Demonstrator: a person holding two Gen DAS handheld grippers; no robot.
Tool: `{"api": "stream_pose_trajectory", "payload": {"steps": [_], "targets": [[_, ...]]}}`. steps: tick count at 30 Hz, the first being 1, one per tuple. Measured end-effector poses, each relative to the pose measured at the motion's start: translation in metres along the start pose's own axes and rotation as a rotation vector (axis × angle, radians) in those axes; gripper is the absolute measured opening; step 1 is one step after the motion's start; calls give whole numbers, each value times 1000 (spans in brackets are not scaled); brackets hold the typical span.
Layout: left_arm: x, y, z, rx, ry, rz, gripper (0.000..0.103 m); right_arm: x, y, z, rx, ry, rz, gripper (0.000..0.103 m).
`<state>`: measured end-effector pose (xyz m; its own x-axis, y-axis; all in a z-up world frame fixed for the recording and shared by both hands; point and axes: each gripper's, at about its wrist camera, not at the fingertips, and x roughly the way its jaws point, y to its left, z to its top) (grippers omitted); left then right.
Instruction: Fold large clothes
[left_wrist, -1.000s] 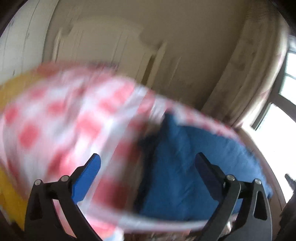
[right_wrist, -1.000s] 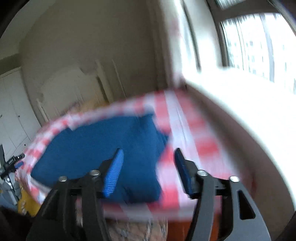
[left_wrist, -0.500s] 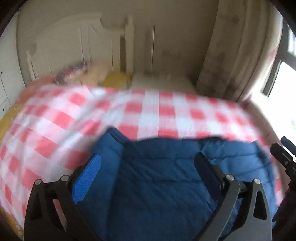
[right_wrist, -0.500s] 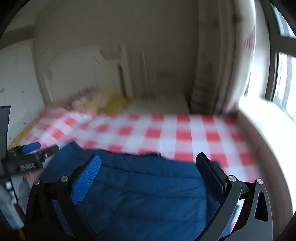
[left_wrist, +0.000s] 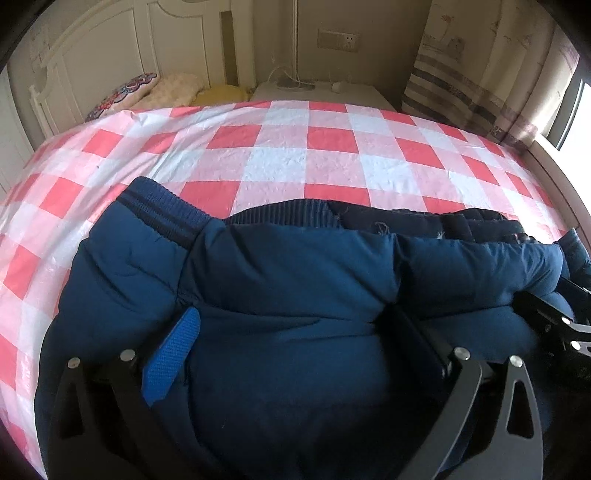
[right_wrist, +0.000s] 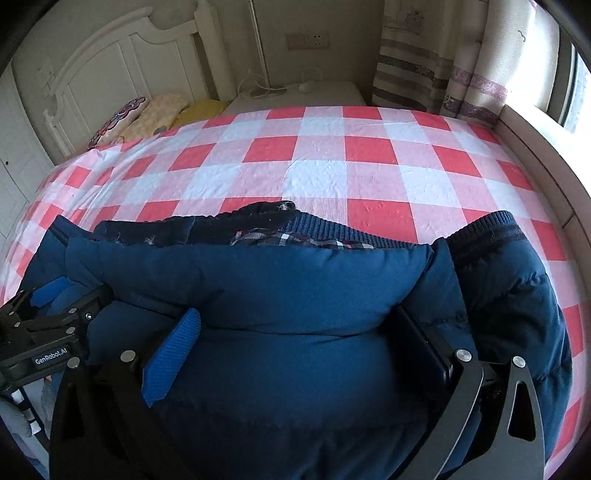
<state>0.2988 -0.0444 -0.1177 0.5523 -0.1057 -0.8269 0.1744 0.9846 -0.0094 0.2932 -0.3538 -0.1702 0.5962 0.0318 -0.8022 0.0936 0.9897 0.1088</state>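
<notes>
Left wrist view: the blue coat had come close, and both tools had dropped down onto it.

A second before, the coat lay farther off on the checked bed. Now the left gripper and right gripper pressed into its puffy near edge, jaws wide, nothing pinched yet. A grab to fold probably came next.

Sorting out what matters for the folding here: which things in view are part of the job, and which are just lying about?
Part of the job:
blue padded jacket
left gripper
right gripper
checked bedspread, the folding surface

Just lying about:
pillows
bedside table
curtain
</notes>
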Motion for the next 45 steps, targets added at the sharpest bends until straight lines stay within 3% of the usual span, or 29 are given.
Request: {"api": "stream_pose_trajectory", "payload": {"steps": [5, 9, 13, 15, 19, 21, 22, 25, 28, 29, 31, 36, 39, 42, 45], "targets": [[-1, 0, 0, 1, -9, -1, 101, -11, 2, 14, -2, 38, 16, 97], [0, 1, 0, 2, -9, -2, 101, -46, 7, 33, -33, -90, 14, 95], [0, 1, -1, 2, -9, -2, 101, 1, 10, 26, -117, 15, -77, 89], [0, 2, -1, -3, -6, -6, 101, 10, -6, 29, -23, 20, -9, 89], [-1, 0, 6, 30, 54, 0, 101, 16, -14, 29, 14, 33, 34, 91], [-10, 1, 19, 19, 87, -48, 94, 15, -16, 27, 20, 19, 51, 92], [-16, -1, 24, 20, 72, -64, 94, 15, -16, 27, 24, 14, 58, 92], [-31, -19, 44, 98, -23, 7, 95, 13, -21, 25, 44, 3, 90, 93], [-1, -37, 47, 166, 35, 27, 96, 13, -23, 25, 55, -3, 110, 93], [16, -40, 42, 181, 39, 57, 101, 12, -23, 25, 58, -5, 118, 94], [22, -35, 40, 146, 15, 39, 101, 12, -24, 25, 65, -7, 126, 95], [22, -27, 36, 117, -11, 13, 101, -1, -16, 26, 45, -13, 69, 94], [23, -25, 35, 104, -19, 1, 101, -21, 3, 22, 8, -36, 82, 94], [23, -18, 36, 72, -14, -34, 101, -3, 25, 12, -113, 43, -4, 96], [22, -16, 36, 58, -13, -52, 101, 10, 23, 13, -104, 70, 1, 99]]}}
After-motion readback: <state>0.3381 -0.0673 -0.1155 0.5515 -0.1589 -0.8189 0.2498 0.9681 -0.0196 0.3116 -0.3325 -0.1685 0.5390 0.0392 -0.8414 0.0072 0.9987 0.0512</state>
